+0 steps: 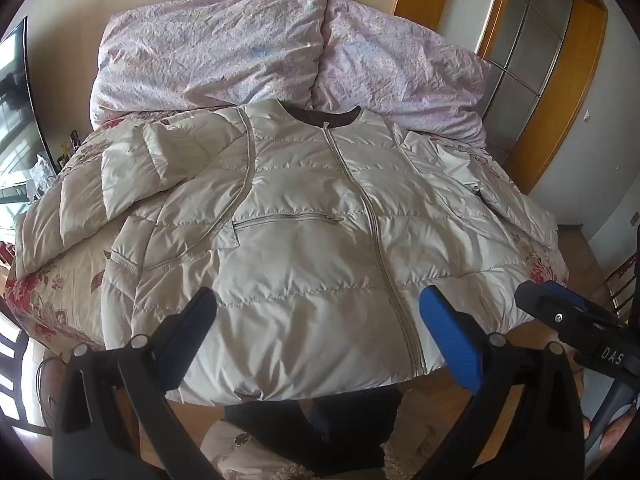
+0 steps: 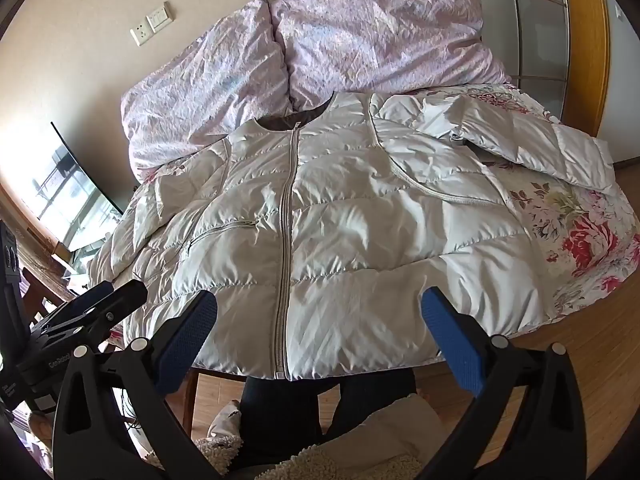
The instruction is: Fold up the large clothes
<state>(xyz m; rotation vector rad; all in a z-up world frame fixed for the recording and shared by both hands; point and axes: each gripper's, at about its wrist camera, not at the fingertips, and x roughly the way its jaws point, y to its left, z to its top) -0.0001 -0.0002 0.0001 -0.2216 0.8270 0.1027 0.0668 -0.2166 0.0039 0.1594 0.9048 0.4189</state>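
A cream quilted puffer jacket lies face up and zipped on a floral bedspread, collar far, hem near me. It also shows in the right wrist view. Its left sleeve is bent across the left side. Its right sleeve lies spread to the right. My left gripper is open and empty, just above the hem left of the zip. My right gripper is open and empty above the hem around the zip. The right gripper also shows at the left wrist view's right edge.
Pink crumpled pillows lie beyond the collar. A wooden door frame stands at right. A screen and clutter stand at left. Wood floor and the person's dark trousers lie below the bed edge.
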